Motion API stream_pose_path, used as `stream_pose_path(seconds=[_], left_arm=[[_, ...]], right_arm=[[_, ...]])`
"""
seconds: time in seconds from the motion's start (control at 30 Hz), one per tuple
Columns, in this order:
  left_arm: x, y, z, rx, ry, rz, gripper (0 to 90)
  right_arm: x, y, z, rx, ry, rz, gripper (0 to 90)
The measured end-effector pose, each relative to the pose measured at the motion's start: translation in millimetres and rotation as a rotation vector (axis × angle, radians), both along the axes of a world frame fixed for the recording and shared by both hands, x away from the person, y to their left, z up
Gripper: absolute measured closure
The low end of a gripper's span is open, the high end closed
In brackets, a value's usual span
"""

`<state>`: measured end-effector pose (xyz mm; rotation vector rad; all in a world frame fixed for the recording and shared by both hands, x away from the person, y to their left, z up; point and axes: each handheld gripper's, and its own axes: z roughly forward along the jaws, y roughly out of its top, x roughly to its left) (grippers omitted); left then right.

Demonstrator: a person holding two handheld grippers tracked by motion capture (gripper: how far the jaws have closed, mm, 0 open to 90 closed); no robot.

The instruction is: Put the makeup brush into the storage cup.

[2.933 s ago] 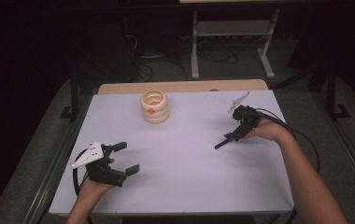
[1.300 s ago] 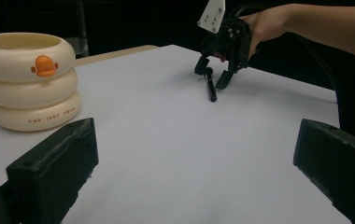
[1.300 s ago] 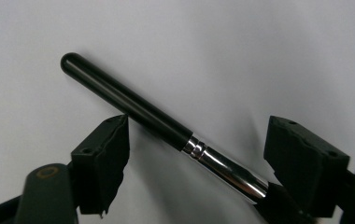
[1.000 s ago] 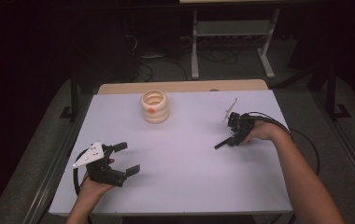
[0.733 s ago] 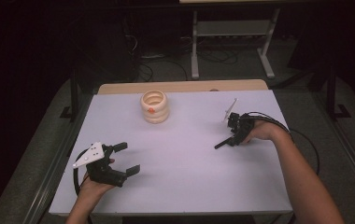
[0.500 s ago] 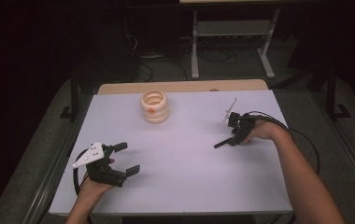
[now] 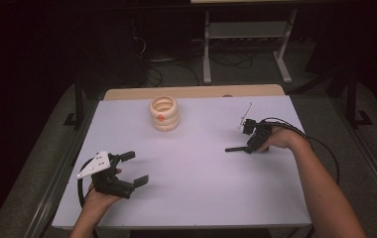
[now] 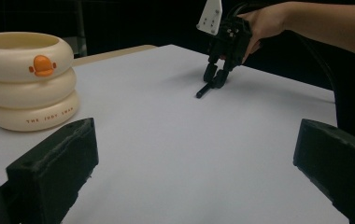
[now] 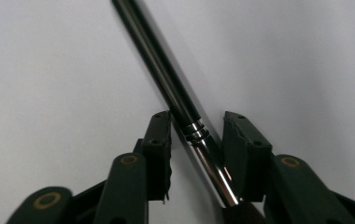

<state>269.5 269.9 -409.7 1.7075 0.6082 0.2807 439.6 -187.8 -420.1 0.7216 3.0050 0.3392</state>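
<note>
A slim black rod with silver bands (image 9: 166,79) lies on the white table (image 7: 191,198) at the right, pointing left (image 7: 235,148). My right gripper (image 9: 196,135) is tipped down over its near end, one jaw on each side. Its jaws have just been closing; a thin gap still shows beside the rod, so the pads do not press. From the left gripper view the same gripper (image 8: 215,77) stands over the rod (image 8: 203,91). My left gripper (image 7: 138,167) rests at the front left, wide open and empty, its pads (image 8: 49,172) far apart.
A cream stack of three rings with an orange duck mark (image 7: 163,113) stands at the back middle of the table, left of centre in the left gripper view (image 8: 26,79). A wooden strip (image 7: 196,91) edges the far side. Cables trail from both grippers.
Since the earliest frame the right hand has dropped lower and tipped its gripper down onto the rod, which now lies flatter. The left gripper has not moved.
</note>
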Motion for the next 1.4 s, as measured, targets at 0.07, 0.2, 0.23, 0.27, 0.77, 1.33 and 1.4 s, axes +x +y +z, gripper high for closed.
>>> stream_pose_path(seconds=[0.07, 0.2, 0.23, 0.27, 0.77, 1.33, 1.4], left_arm=[[0.0, -0.1, -0.1, -0.001, 0.000, 0.000, 0.0], [0.1, -0.2, -0.1, 0.001, 0.000, -0.001, 0.0], [0.1, -0.2, -0.1, 0.000, 0.000, -0.002, 0.0], [0.1, -0.1, -0.1, 0.001, -0.001, -0.002, 0.0], [0.1, -0.1, -0.1, -0.001, 0.000, 0.000, 0.0], [0.6, -0.5, -0.3, 0.000, -0.004, -0.002, 0.0], [0.7, -0.6, -0.4, -0.001, -0.005, -0.002, 0.0]], right_arm=[[0.1, 0.0, -0.1, 0.002, 0.006, -0.010, 64.6], [0.2, 0.4, 0.4, -0.006, 0.011, -0.022, 68.0], [0.3, 0.4, 0.4, -0.006, 0.013, -0.025, 68.9], [0.7, 0.2, 0.5, -0.006, 0.018, -0.023, 70.7], [-0.2, -9.4, 2.2, -0.031, 0.020, -0.036, 67.7], [-1.2, -10.8, 1.1, -0.061, 0.033, -0.008, 74.5], [-1.1, -10.8, 1.0, -0.060, 0.034, -0.007, 75.1]])
